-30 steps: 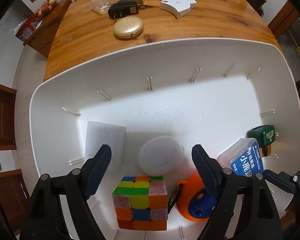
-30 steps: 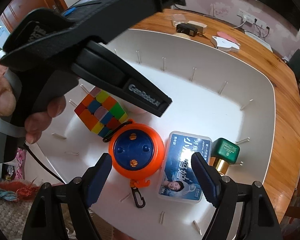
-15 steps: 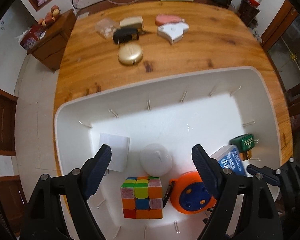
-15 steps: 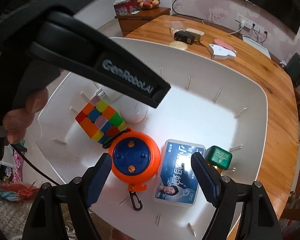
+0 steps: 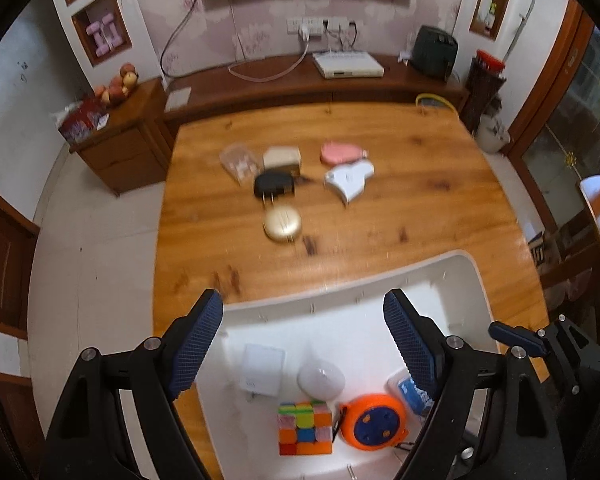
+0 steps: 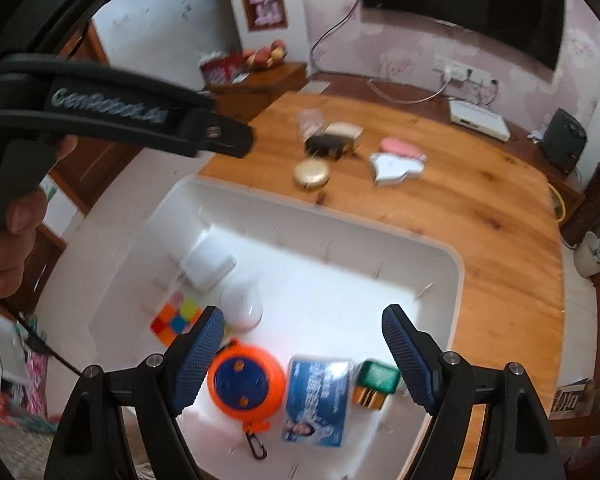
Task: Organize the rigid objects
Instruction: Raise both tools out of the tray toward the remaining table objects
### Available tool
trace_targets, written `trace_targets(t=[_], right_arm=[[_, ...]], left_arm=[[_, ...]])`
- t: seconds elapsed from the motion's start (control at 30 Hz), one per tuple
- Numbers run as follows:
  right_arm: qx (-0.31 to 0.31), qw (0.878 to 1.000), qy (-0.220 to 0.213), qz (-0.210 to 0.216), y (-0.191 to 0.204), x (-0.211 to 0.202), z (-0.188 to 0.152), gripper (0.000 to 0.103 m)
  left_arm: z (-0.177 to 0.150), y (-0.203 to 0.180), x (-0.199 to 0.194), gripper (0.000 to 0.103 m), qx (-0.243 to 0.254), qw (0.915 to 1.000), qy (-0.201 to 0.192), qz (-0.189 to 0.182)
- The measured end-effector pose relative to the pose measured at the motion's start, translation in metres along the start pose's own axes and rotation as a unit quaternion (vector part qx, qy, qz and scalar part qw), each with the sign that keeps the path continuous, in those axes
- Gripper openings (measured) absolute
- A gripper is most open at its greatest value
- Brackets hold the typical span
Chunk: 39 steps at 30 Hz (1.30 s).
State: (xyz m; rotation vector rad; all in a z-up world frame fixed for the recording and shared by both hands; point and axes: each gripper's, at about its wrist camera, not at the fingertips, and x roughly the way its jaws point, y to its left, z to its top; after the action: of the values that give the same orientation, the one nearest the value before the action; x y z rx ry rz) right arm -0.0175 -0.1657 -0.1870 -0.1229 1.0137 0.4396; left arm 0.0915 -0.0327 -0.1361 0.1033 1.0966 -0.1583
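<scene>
A white bin (image 5: 472, 280) (image 6: 456, 280) on the wooden table holds a colour cube (image 5: 305, 428) (image 6: 176, 316), an orange reel (image 5: 372, 420) (image 6: 246, 386), a white oval case (image 5: 321, 376) (image 6: 242, 304), a white flat box (image 5: 262, 368) (image 6: 206, 264), a blue-label box (image 6: 318, 398) and a green-capped item (image 6: 376, 382). Beyond the bin lie a gold round case (image 5: 282, 224) (image 6: 311, 172), a black adapter (image 5: 274, 184), a beige box (image 5: 282, 156), a clear packet (image 5: 239, 162), a pink item (image 5: 342, 153) and a white item (image 5: 350, 178). My left gripper (image 5: 303, 320) and right gripper (image 6: 303, 334) are open and empty, high above the bin.
A wooden side cabinet (image 5: 116, 140) with fruit stands left of the table. A long low cabinet (image 5: 320, 80) with a white device and cables runs along the back wall. The left hand and its gripper (image 6: 100, 96) cross the right wrist view's upper left.
Both grippers have risen and pulled back from the bin, so the bin looks smaller and the far table objects and the room have come into view. Both stay open.
</scene>
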Motion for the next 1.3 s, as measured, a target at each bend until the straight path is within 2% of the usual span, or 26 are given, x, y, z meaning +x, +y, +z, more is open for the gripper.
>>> trace_targets(t=[0.3,0.53,0.8,0.97,1.07,1.17,1.3], right_arm=[[0.024,0.998,-0.052,-0.018,-0.023,-0.020,0.045,0.082],[0.043,0.996,-0.063,-0.046,-0.042,-0.012,0.086,0.082],[0.095,0.993,-0.033,-0.067,-0.065,0.023,0.127,0.082],[0.183,0.981,0.009,-0.055,-0.095,0.060,0.152,0.082],[0.211,0.976,0.012,-0.050,-0.108,0.074,0.163,0.082],[0.233,0.971,0.030,-0.049,-0.120,0.093,0.173,0.082],[0.278,0.959,0.056,-0.023,-0.137,0.121,0.178,0.082]], left_arm=[[0.043,0.028,-0.017,0.085,-0.004,0.9992,-0.038,0.012],[0.075,0.061,-0.001,0.085,-0.016,0.9989,-0.039,0.020],[0.114,0.085,0.043,0.085,-0.030,0.9995,0.002,0.010],[0.143,0.091,0.088,0.085,-0.054,0.9978,0.033,0.018],[0.160,0.096,0.122,0.085,-0.065,0.9961,0.053,0.029],[0.169,0.100,0.153,0.085,-0.071,0.9939,0.081,0.021],[0.173,0.104,0.194,0.085,-0.061,0.9909,0.116,0.033]])
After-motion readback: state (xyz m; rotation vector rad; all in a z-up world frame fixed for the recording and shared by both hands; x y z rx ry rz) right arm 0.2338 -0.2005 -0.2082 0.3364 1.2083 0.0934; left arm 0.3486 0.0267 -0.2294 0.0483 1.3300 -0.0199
